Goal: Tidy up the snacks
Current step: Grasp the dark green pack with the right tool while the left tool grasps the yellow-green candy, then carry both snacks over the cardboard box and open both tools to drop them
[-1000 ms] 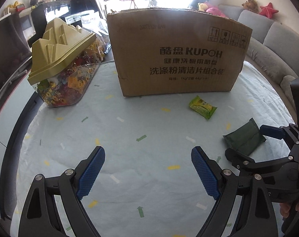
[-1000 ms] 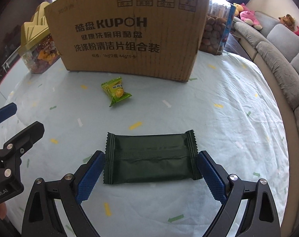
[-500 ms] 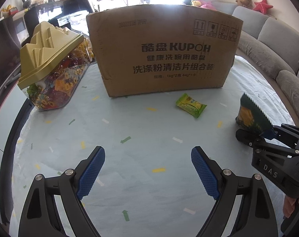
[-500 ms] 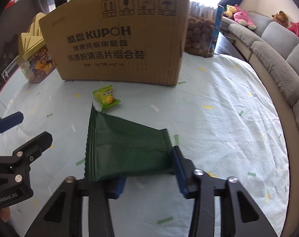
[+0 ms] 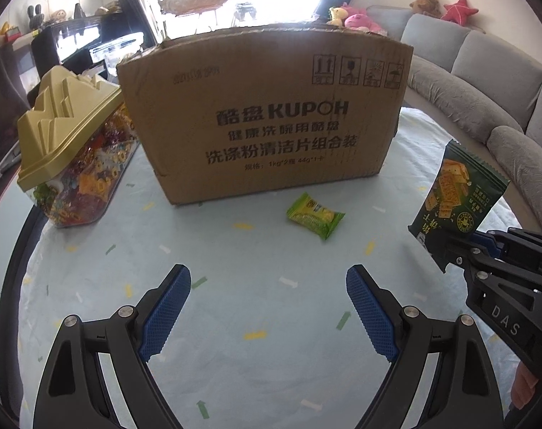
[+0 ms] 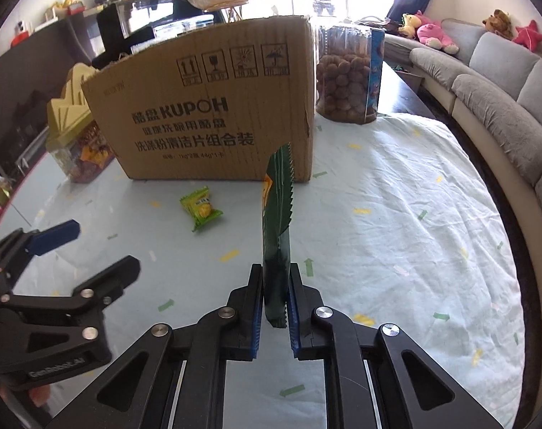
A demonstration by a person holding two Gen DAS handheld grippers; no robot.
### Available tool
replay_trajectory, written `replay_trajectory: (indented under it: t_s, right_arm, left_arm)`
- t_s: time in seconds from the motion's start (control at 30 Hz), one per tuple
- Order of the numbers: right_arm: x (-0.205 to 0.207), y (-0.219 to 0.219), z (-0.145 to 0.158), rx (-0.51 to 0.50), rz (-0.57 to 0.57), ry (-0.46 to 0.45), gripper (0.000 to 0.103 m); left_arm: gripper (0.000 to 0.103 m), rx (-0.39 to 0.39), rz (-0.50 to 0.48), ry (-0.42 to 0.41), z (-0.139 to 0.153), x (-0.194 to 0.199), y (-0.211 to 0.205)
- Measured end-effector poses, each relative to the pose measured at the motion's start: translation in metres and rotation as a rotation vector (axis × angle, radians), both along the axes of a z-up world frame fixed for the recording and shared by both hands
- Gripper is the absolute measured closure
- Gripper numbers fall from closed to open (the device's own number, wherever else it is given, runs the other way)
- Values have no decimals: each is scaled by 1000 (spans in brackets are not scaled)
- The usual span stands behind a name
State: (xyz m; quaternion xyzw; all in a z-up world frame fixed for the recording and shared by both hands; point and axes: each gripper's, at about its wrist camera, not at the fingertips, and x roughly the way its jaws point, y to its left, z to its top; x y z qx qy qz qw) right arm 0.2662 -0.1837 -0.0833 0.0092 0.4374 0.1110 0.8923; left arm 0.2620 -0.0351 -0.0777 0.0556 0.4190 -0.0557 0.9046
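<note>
**Dark green packet lifted, lime one on the cloth**

We work over a table (image 5: 271,321) under a pale blue, soft-looking cloth flecked with small yellow and green dashes. At far left stands a clear tub of bright sweets (image 5: 81,182) under a stepped gold lid. Our left gripper (image 5: 269,307) hovers with its ridged blue fingers wide apart, holding nothing. Behind stands a corrugated cardboard box (image 5: 267,114) printed KUPOH; just before it lies a glossy lime-green snack packet (image 5: 315,216) on the cloth. Our right gripper (image 6: 274,304) is clamped on a dark green cracker packet (image 6: 277,221), held upright above the table, saw-toothed edge up. Further right sit a clear jar of brown balls (image 6: 346,78) and a curved grey sofa (image 6: 485,100) with plush toys.
</note>
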Motion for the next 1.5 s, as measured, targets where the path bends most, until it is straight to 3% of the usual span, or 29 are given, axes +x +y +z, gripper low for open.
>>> replay_trajectory:
  t_s: [0.13, 0.4, 0.67, 0.9, 1.07, 1.5]
  right_arm:
    - [2, 0, 4, 7, -9, -22, 90]
    - [14, -5, 6, 35, -93, -74, 90]
    - [25, -19, 5, 103, -124, -115, 90]
    - [27, -30, 0, 123, -136, -145, 90]
    - [27, -32, -6, 169, -99, -121, 89]
    - [30, -28, -15, 196, -81, -82, 89]
  left_arm:
    - [13, -15, -36, -8, 2, 11, -4]
    - [17, -86, 10, 41, -12, 43, -10]
    - [36, -106, 102, 79, -26, 57, -24]
    - [42, -86, 142, 83, -30, 69, -43]
    - [71, -55, 141, 97, -37, 72, -57]
    - [76, -77, 108, 75, -28, 62, -33]
